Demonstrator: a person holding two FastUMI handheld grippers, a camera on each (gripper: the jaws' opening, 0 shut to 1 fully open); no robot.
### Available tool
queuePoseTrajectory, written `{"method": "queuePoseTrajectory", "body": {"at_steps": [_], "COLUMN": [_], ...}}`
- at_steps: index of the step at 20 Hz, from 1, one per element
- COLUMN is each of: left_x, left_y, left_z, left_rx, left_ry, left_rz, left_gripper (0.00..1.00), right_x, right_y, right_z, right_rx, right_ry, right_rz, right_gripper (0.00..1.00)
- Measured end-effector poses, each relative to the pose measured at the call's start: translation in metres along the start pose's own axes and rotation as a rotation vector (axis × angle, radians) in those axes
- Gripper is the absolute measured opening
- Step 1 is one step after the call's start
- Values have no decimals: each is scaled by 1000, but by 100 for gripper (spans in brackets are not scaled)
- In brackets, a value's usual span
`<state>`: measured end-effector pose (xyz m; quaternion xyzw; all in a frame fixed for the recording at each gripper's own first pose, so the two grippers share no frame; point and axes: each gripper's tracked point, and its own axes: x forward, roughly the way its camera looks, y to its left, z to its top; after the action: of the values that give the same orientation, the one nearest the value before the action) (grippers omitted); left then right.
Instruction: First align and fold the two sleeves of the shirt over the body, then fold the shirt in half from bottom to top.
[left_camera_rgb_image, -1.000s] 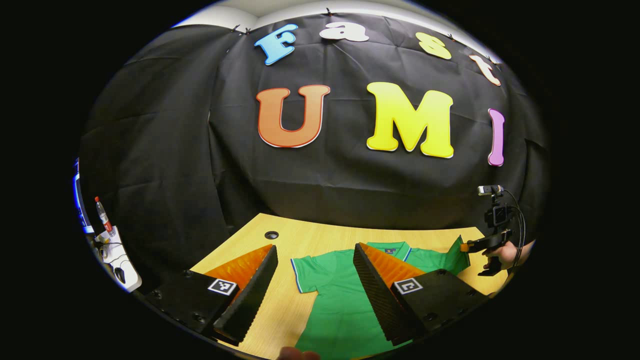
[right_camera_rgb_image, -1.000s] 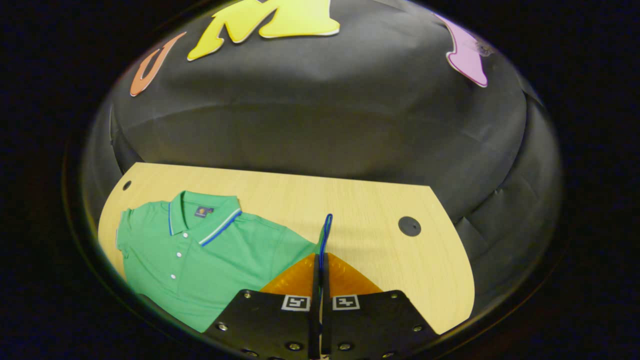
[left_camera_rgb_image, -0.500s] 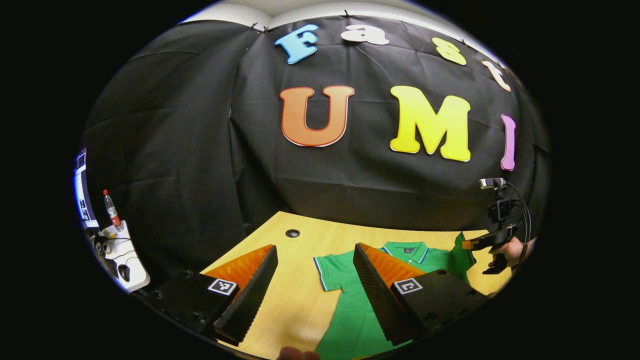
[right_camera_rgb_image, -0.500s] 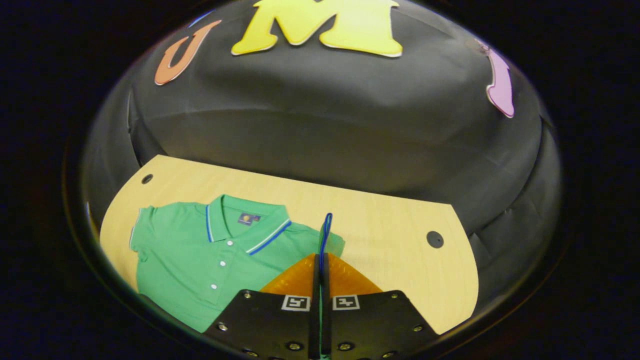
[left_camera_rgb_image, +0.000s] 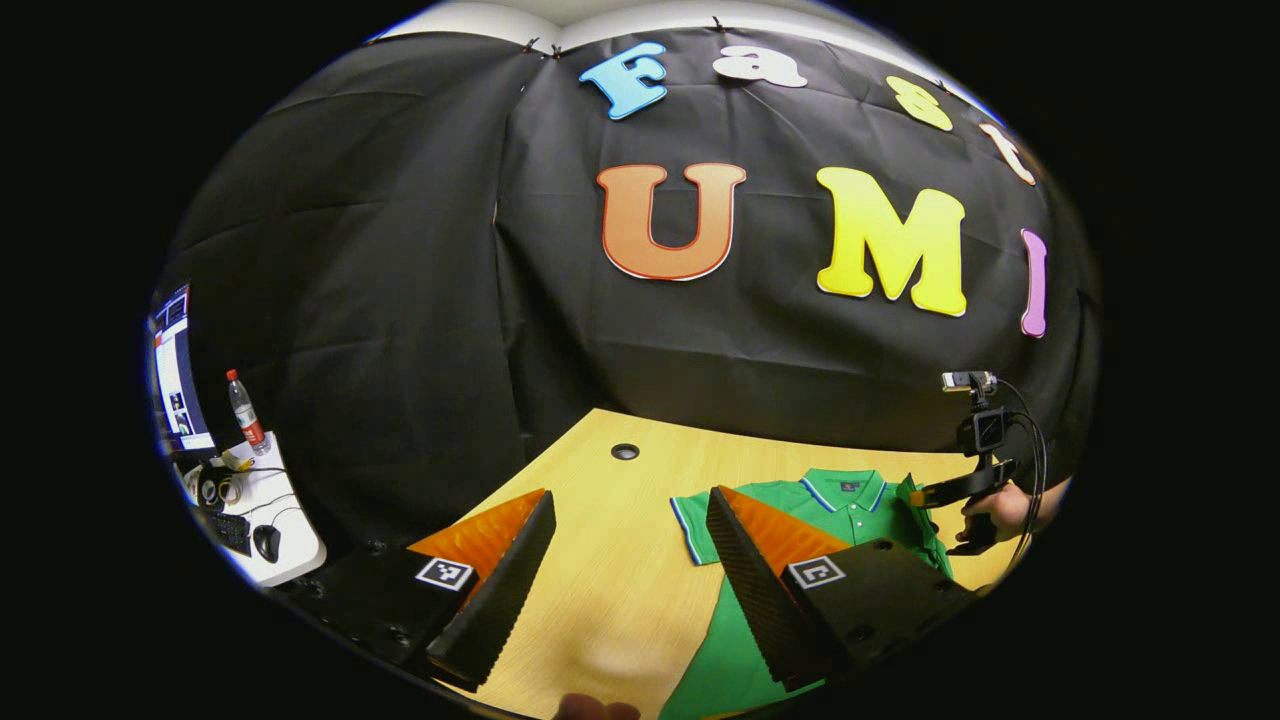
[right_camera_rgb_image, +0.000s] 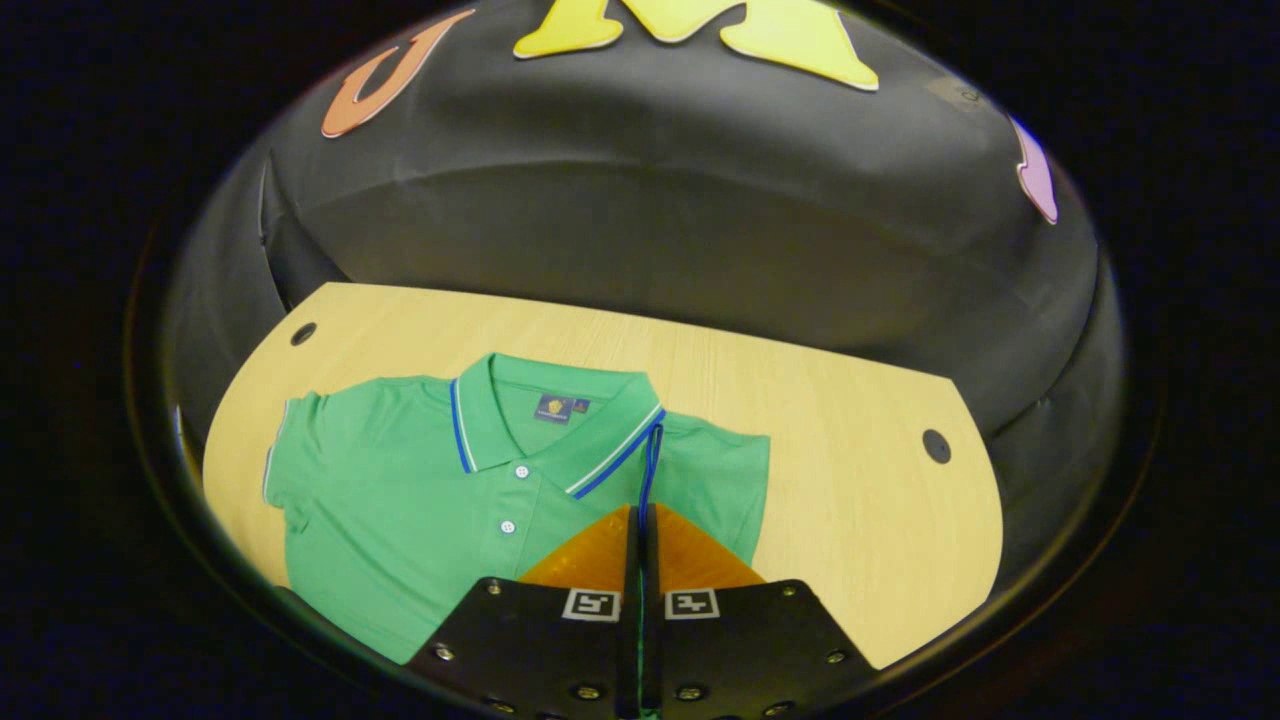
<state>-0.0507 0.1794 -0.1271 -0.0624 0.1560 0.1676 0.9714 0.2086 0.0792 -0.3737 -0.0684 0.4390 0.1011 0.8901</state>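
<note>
Nearest us in the right gripper view, our right tool (right_camera_rgb_image: 640, 520) is clamped tight on the blue-trimmed cuff of the right sleeve (right_camera_rgb_image: 652, 462), held up on edge just over the shirt (right_camera_rgb_image: 400, 520) chest, beside the collar (right_camera_rgb_image: 545, 415). So the coming move (our read) turns on one thing: the body lies below and to the left of that tool, so the cuff goes down twd the placket w/ the fold line parallel to it.

In the left gripper view our left tool (left_camera_rgb_image: 625, 560) stands apart, gripping nothing, over bare counter (left_camera_rgb_image: 600, 600) w/ the left sleeve (left_camera_rgb_image: 692, 522) just ahead and to its right; it's the nearer one for that sleeve.

Shirt lies flat mid-counter, long axis near edge to far edge, collar pointing at the far edge, hem twd us.
</note>
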Motion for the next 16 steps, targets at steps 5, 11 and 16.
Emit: {"method": "queuePoseTrajectory", "body": {"at_steps": [5, 11, 16], "left_x": [-3, -4, 2], "left_y": [7, 6, -2], "left_z": [-4, -10, -11], "left_rx": [-5, -9, 0], "left_ry": [9, 27, 37], "left_rz": [7, -1, -43], "left_gripper": [98, 98, 98], "right_x": [11, 5, -15], "right_y": [5, 23, 24], "right_z": [-8, -16, -11], "right_rx": [1, 17, 13], "right_ry": [28, 57, 30], "right_rz": [-12, 50, 69], "right_gripper": [2, 11, 72]}}
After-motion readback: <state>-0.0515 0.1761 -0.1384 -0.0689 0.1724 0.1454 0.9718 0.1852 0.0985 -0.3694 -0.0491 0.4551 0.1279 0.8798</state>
